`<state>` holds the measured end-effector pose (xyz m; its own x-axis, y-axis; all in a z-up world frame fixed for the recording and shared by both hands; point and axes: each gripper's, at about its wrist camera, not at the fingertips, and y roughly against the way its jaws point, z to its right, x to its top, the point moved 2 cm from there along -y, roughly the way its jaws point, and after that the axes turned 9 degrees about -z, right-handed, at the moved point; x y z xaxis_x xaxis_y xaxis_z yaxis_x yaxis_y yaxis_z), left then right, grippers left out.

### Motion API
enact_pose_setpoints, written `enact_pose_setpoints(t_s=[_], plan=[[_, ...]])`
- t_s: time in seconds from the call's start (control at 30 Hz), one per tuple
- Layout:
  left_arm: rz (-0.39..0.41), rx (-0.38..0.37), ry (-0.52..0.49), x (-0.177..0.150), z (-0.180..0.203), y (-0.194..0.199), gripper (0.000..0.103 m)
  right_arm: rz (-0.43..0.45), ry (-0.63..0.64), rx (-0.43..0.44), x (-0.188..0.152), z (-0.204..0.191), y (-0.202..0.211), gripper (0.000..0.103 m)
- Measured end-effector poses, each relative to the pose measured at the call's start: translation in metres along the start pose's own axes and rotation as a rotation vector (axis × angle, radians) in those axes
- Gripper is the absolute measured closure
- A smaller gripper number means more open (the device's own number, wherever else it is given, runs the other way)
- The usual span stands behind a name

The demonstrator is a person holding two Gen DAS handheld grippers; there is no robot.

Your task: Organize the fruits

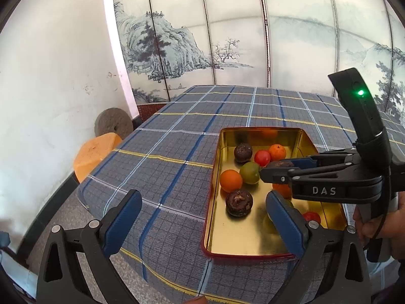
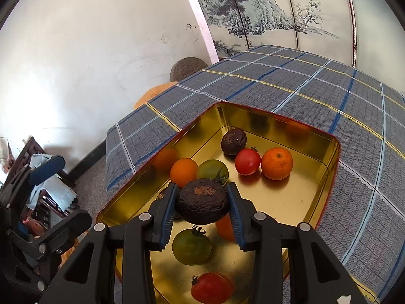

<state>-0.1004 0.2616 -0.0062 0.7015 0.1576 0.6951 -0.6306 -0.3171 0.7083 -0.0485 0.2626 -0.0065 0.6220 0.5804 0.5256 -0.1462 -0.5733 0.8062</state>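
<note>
With your right gripper [image 2: 202,205] clenched on the dark fruit [image 2: 202,204] at frame centre above the tin [image 2: 329,162] and your left gripper [image 1: 202,217] released, lower into bare gold floor before letting go.

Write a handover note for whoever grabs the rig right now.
Right gripper: shut on a dark wrinkled fruit, held above the gold tin.
Left gripper: open, holding nothing, at the tin's near left corner.
In the tin: oranges, red and green tomatoes, two more dark fruits.
Done: no fruit loose on the visible tablecloth.
Left: set the held fruit down, then arrange if needed.
</note>
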Motion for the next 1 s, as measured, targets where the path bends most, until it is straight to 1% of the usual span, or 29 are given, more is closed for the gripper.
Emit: enact_pose_setpoints(t_s=[0.2,0.27,0.33,0.37,0.47,0.57,0.73,0.8,0.87,1.0], plan=[[0.002,0.005,0.007,0.002,0.001,0.003,0.003,0.006,0.002,-0.001,0.002,-0.001,-0.002,0.064],[0.002,0.007,0.005,0.002,0.001,0.003,0.003,0.022,-0.005,0.009,0.004,0.0,0.002,0.057],[0.008,0.012,-0.001,0.003,0.002,0.006,0.002,0.057,-0.01,0.011,0.005,0.0,0.011,0.042],[0.009,0.016,-0.003,0.004,0.003,0.007,0.002,0.075,-0.011,0.011,0.006,0.0,0.016,0.04],[0.032,0.021,-0.01,0.006,0.004,0.015,0.0,0.131,-0.021,-0.002,0.005,0.0,0.034,0.034],[0.075,-0.006,0.002,0.009,0.005,0.029,0.0,0.189,-0.019,-0.035,0.0,-0.002,0.056,0.027],[0.089,-0.029,0.034,0.013,0.005,0.045,0.0,0.296,0.006,-0.113,-0.016,-0.011,0.1,0.015],[0.096,-0.057,0.042,0.015,0.005,0.053,0.0,0.329,0.015,-0.127,-0.021,-0.014,0.116,0.012],[0.115,-0.07,0.049,0.015,0.006,0.063,0.0,0.355,0.023,-0.144,-0.025,-0.016,0.13,0.01],[0.141,-0.067,0.043,0.016,0.011,0.081,0.0,0.394,0.034,-0.159,-0.036,-0.021,0.154,0.008]])
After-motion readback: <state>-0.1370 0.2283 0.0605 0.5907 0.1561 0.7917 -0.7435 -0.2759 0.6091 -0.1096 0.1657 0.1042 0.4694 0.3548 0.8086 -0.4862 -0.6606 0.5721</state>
